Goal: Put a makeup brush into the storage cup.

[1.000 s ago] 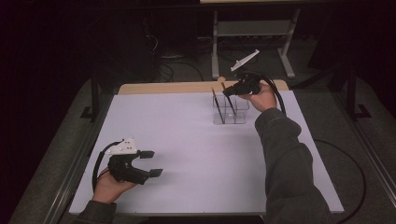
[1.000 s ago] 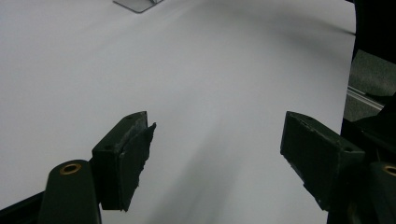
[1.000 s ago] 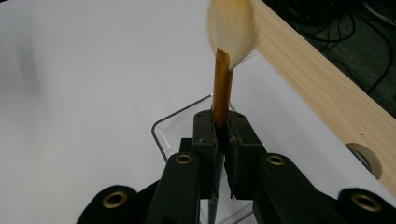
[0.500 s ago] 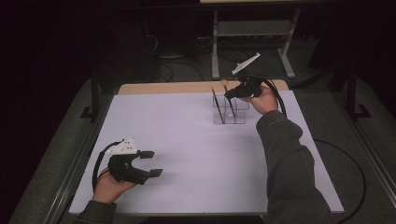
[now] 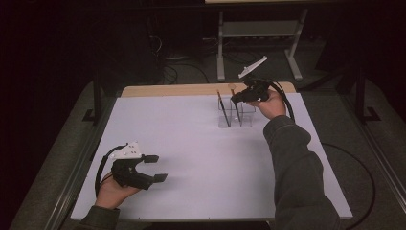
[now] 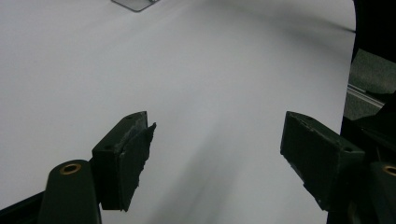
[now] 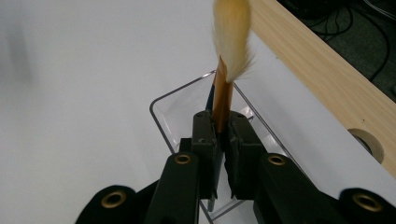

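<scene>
A clear plastic holder (image 5: 242, 120) stands at the far right of the white table. My right gripper (image 5: 238, 98) hovers over it, shut on a brush (image 7: 222, 95) with a copper-coloured ferrule and pale bristles (image 7: 232, 37) that point away from the jaws. The brush's dark handle runs down into the holder (image 7: 159, 116). A second dark brush (image 5: 223, 109) leans in the holder's left part. My left gripper (image 5: 155, 167) rests at the near left of the table. Its jaws stand wide open above bare white table (image 6: 217, 158).
A strip of bare wood (image 5: 182, 89) runs along the table's far edge, with a round hole (image 7: 369, 140) in it near the holder. Beyond it are a metal stand (image 5: 258, 28) and cables on a dark floor. A corner of the holder (image 6: 135, 3) shows far ahead of the left gripper.
The right hand has shifted only slightly above the holder, still gripping the brush. The left hand has stayed put.
</scene>
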### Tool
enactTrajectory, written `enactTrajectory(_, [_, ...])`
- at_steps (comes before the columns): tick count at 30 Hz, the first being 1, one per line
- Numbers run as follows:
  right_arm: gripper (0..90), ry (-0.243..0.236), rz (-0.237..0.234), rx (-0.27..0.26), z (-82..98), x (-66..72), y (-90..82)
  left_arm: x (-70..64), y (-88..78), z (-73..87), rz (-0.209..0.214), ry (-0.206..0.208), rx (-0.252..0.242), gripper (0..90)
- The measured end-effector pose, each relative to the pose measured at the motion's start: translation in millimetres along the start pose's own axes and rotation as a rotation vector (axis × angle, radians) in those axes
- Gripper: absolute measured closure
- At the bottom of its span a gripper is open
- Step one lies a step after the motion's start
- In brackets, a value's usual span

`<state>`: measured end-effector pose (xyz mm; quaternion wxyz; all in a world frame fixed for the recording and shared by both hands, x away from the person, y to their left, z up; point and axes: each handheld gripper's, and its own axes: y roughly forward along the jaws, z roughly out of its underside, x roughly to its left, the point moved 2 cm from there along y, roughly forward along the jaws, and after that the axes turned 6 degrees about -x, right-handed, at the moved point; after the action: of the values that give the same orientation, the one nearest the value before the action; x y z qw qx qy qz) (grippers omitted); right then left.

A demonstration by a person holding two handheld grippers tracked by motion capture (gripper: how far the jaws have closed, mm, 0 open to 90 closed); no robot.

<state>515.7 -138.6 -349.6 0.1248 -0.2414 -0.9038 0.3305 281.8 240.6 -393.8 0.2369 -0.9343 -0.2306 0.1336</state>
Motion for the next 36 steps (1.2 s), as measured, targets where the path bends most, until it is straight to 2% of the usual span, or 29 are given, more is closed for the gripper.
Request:
enactTrajectory(3, [81.6, 0.019, 0.0, 0.002, 3.0, 0.4, 0.7, -0.1, 0.7, 0.3, 0.003, -0.006, 0.0, 23.5])
enactTrajectory(4, [81.7, 0.009, 0.001, 0.004, 4.3, -0.7, 1.1, -0.6, 1.0, -0.1, 0.003, -0.007, -0.003, 23.5])
enactTrajectory(10, [81.0, 0.019, -0.001, 0.007, 7.6, -1.6, 2.5, -0.8, 1.4, -0.3, 0.003, -0.008, -0.003, 23.5])
enactTrajectory(12, [76.9, 0.037, -0.007, 0.009, 8.1, -2.4, 2.6, -0.6, 1.4, -0.2, 0.003, -0.006, -0.001, 23.5])
enactTrajectory(16, [74.1, 0.075, -0.004, 0.009, 8.9, -1.7, 1.6, -1.3, 1.4, -1.1, 0.009, -0.006, -0.003, 23.5])
enactTrajectory(18, [73.6, 0.071, -0.001, 0.007, 9.7, -1.7, 1.5, -1.2, 1.2, -1.8, 0.01, 0.004, 0.001, 23.5])
enactTrajectory(25, [71.5, 0.091, -0.006, 0.0, 13.1, -0.3, -2.0, -1.0, 2.0, -1.3, 0.01, 0.003, 0.004, 23.5])
enactTrajectory(29, [69.7, 0.084, -0.009, -0.01, 16.9, 1.9, -3.8, -1.0, 2.8, -1.1, 0.008, 0.001, 0.007, 23.5])
enactTrajectory(35, [64.2, 0.116, -0.014, -0.023, 23.9, 3.0, -7.7, -2.0, 4.1, -1.3, 0.009, -0.003, 0.004, 23.3])
enactTrajectory(36, [63.3, 0.104, -0.011, -0.032, 25.0, 2.6, -8.5, -1.9, 4.5, -1.4, 0.01, 0.0, 0.004, 23.2])
